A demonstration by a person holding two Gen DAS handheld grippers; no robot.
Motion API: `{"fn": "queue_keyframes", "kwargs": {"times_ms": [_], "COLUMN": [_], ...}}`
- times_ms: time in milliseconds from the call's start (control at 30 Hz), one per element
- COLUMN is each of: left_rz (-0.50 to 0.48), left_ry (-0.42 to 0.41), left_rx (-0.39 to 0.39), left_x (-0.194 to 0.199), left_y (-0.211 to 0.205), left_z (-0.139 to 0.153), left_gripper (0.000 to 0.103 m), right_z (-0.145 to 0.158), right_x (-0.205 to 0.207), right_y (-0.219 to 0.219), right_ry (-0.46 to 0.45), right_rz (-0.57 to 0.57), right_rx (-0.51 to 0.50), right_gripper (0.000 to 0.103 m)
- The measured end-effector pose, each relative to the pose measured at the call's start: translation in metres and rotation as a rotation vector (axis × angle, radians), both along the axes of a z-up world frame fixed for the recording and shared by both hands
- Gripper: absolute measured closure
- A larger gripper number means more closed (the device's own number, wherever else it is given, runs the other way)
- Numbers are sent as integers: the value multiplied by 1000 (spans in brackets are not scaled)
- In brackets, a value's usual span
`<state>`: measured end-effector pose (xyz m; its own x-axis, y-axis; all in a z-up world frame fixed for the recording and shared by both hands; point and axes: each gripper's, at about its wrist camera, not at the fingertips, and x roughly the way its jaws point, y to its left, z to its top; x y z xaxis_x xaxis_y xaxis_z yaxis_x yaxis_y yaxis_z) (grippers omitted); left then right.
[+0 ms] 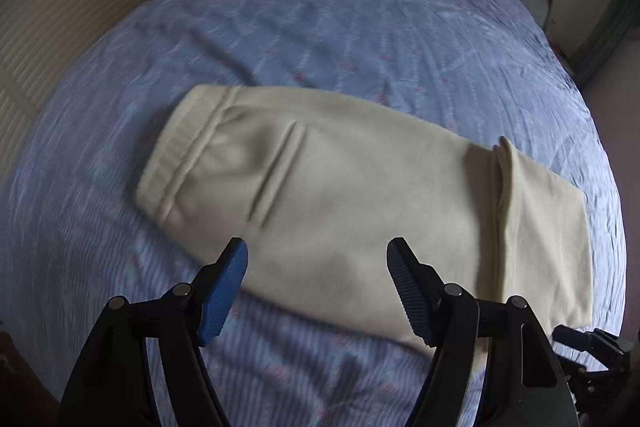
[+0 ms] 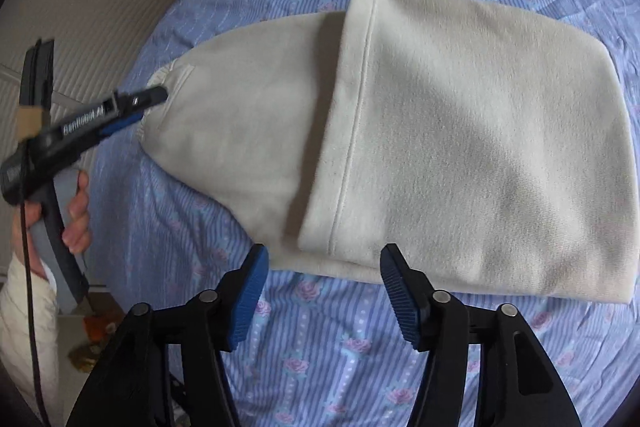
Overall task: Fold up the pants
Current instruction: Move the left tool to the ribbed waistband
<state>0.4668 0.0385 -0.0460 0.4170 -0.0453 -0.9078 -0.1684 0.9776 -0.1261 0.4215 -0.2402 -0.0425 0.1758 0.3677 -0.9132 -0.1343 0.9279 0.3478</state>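
Pants (cream, fleecy) lie folded on the bedsheet; both jaws spread, empty.

In my left wrist view, motion blur smears the bedsheet pattern and softens the pants. The right gripper barely shows at the dark corner. In my right view, the left gripper covers part of the waistband; my hand is cut off at the edge.
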Motion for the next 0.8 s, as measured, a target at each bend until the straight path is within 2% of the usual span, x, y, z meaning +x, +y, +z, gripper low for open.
{"fn": "queue_keyframes", "kwargs": {"times_ms": [100,200,367,600,700,800], "left_rz": [103,154,98,10,-65,-64], "left_ry": [11,25,13,-1,-34,-37], "left_rx": [-64,-115,-116,-277,-270,-257], "left_x": [-36,-56,-64,-47,-34,-24], "left_y": [37,61,70,76,72,77], "left_z": [-8,-16,-19,-22,-20,-23], "left_gripper": [26,26,26,26,26,27], "right_z": [13,22,31,39,35,26], "right_x": [-2,-1,9,20,14,7], "right_y": [9,21,39,62,64,68], "right_ry": [-47,-80,-118,-133,-106,-66], "right_rz": [-15,-31,-34,-106,-137,-154], "right_rx": [-50,-103,-173,-264,-286,-313], "right_gripper": [33,33,33,33,33,33]}}
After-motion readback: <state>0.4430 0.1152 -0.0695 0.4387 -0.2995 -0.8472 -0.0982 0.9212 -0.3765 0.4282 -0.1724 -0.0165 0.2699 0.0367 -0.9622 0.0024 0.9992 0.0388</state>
